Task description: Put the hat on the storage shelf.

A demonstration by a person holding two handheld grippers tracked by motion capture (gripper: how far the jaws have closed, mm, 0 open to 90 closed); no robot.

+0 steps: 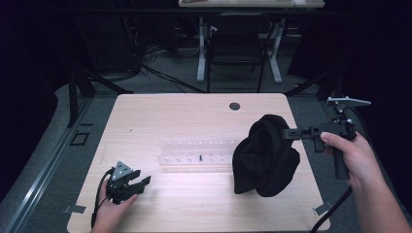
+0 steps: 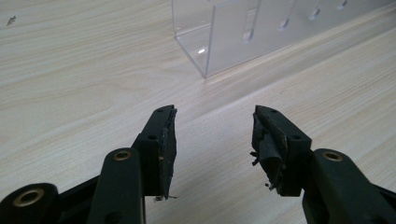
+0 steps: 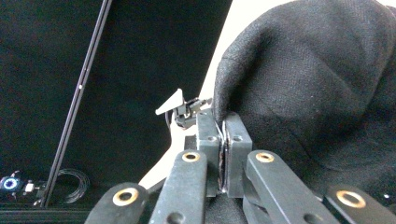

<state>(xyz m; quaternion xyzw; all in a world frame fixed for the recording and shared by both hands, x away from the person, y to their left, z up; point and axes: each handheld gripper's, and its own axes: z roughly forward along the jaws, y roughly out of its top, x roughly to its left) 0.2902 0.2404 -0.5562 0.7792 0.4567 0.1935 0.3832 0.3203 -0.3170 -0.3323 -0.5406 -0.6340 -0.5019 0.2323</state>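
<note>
A black fabric item [image 1: 265,155], bunched like a cap or cloth, hangs over the right side of the wooden table [image 1: 194,111]. My right gripper [image 1: 287,132] comes in from the right and is shut on its upper edge. In the right gripper view the two jaws [image 3: 223,123] are pressed together on a fold of the black fabric [image 3: 317,93]. My left gripper [image 1: 145,183] rests low at the table's front left, open with nothing between its fingers. In the left gripper view its jaws [image 2: 215,116] stand apart over bare wood.
A clear acrylic rack [image 1: 194,155] with slots lies across the table's middle, with its corner [image 2: 243,37] ahead of the left jaws. A small dark piece [image 1: 200,157] sits in it. A round cable hole [image 1: 234,106] is near the far edge. A chair [image 1: 238,48] stands behind the table.
</note>
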